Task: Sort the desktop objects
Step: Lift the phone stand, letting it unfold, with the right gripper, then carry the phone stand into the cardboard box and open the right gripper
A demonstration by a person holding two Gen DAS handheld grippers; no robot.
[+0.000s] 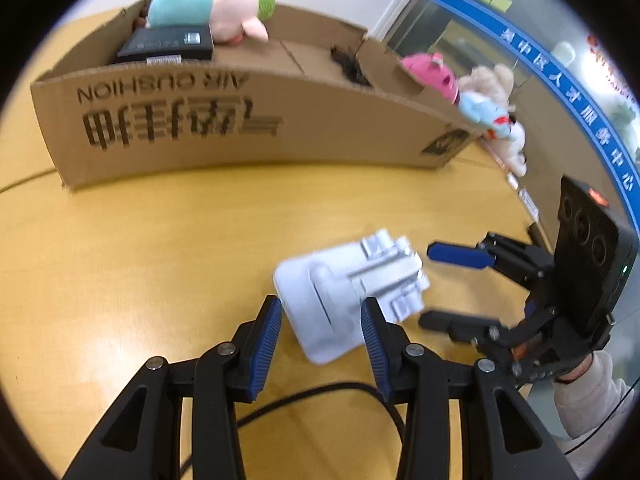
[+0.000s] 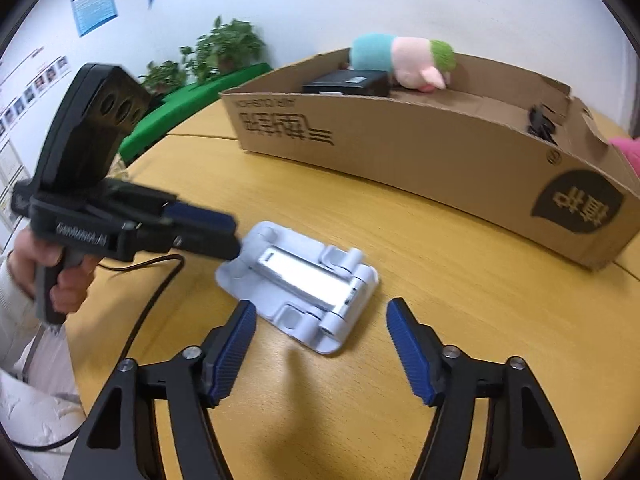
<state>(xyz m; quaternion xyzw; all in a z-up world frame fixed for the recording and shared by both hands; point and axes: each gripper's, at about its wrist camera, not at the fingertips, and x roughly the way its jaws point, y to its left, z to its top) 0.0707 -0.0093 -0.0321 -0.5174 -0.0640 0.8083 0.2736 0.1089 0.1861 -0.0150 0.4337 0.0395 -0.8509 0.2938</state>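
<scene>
Left gripper [image 1: 320, 320] jaws clamped folding phone stand [image 1: 340, 296]; right gripper [image 2: 320, 344] jaws released. Stiff, light, slick plastic: grip base edges.

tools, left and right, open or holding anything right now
Left tool: closed on the white folding stand.
Right tool: open, nothing held, near the same stand.

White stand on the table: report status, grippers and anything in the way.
Left gripper shut on the white stand. Right gripper open beside its other end, not gripping. Stand tilted above the table. Cardboard box behind, path clear.
</scene>
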